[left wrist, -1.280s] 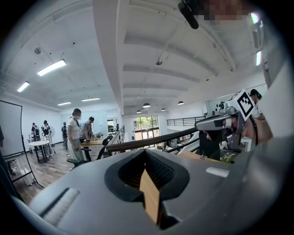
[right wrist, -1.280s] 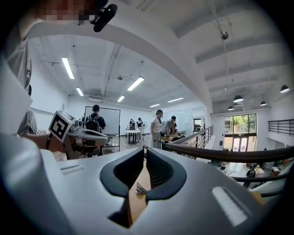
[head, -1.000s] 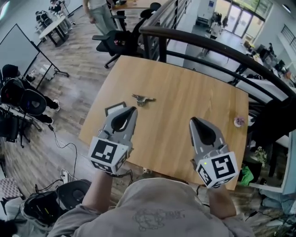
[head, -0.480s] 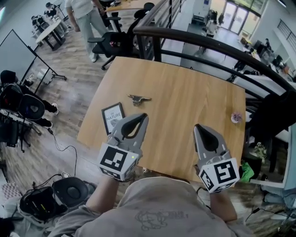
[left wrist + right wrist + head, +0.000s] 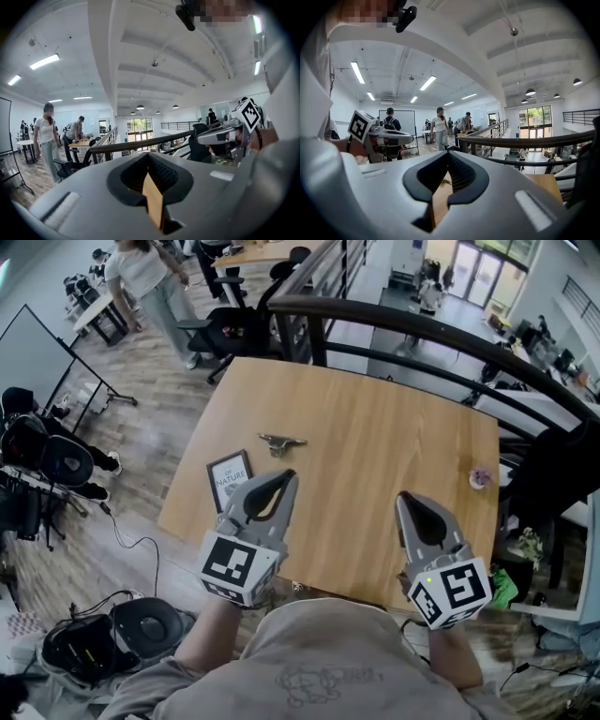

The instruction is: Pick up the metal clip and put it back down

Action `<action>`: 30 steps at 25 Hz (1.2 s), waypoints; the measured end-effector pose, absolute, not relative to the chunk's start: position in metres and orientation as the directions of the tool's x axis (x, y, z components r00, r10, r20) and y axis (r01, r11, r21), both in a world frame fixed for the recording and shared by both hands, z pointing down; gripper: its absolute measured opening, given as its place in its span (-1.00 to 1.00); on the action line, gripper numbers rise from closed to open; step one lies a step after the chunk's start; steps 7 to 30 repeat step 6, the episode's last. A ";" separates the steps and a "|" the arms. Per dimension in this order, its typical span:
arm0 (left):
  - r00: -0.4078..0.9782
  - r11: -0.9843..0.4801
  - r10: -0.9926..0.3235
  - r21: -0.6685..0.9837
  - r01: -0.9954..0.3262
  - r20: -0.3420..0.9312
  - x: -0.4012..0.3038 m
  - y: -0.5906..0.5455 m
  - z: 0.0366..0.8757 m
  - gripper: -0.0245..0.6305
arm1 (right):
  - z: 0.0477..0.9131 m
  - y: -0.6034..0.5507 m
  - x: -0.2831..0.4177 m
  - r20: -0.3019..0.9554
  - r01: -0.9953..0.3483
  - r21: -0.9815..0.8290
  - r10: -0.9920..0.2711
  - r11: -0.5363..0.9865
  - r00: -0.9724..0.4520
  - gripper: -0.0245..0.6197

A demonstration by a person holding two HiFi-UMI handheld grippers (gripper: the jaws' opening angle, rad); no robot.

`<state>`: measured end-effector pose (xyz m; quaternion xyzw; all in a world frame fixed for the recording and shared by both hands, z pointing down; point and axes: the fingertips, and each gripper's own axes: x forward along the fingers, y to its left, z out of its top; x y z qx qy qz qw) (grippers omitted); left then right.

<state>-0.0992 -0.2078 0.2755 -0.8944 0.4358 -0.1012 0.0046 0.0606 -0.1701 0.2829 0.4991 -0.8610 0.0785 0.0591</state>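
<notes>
Metal clip point(image 5: 282, 442) on table point(image 5: 394, 442) — left gripper point(image 5: 289, 475), right gripper point(image 5: 405, 496) closed, empty.

Left gripper point(image 5: 286, 476), right gripper point(image 5: 406, 496) side by side, fingers point(image 5: 461, 176) together, both empty, pointing forward.

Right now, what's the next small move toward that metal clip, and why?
Probably open the left gripper and ease it forward: its jaws are shut and empty, and the metal clip lies on the table beyond its tips, farther from the right gripper.
</notes>
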 end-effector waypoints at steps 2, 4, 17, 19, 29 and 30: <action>0.600 -0.621 -0.780 -0.100 -0.777 0.178 -0.100 -0.208 0.274 -0.93 | 0.283 -0.171 0.060 0.178 -0.868 -0.081 -0.850 0.489 -0.496 -0.89; 0.604 -0.624 -0.777 -0.101 -0.775 0.177 -0.100 -0.209 0.272 -0.93 | 0.281 -0.174 0.061 0.177 -0.870 -0.078 -0.852 0.487 -0.493 -0.89; 0.608 -0.628 -0.775 -0.098 -0.772 0.175 -0.100 -0.211 0.270 -0.93 | 0.279 -0.177 0.061 0.177 -0.872 -0.073 -0.854 0.485 -0.489 -0.89; 0.608 -0.628 -0.775 -0.098 -0.772 0.175 -0.100 -0.211 0.270 -0.93 | 0.279 -0.177 0.061 0.177 -0.872 -0.073 -0.854 0.485 -0.489 -0.89; 0.608 -0.628 -0.775 -0.098 -0.772 0.175 -0.100 -0.211 0.270 -0.93 | 0.279 -0.177 0.061 0.177 -0.872 -0.073 -0.854 0.485 -0.489 -0.89; 0.608 -0.628 -0.775 -0.098 -0.772 0.175 -0.100 -0.211 0.270 -0.93 | 0.279 -0.177 0.061 0.177 -0.872 -0.073 -0.854 0.485 -0.489 -0.89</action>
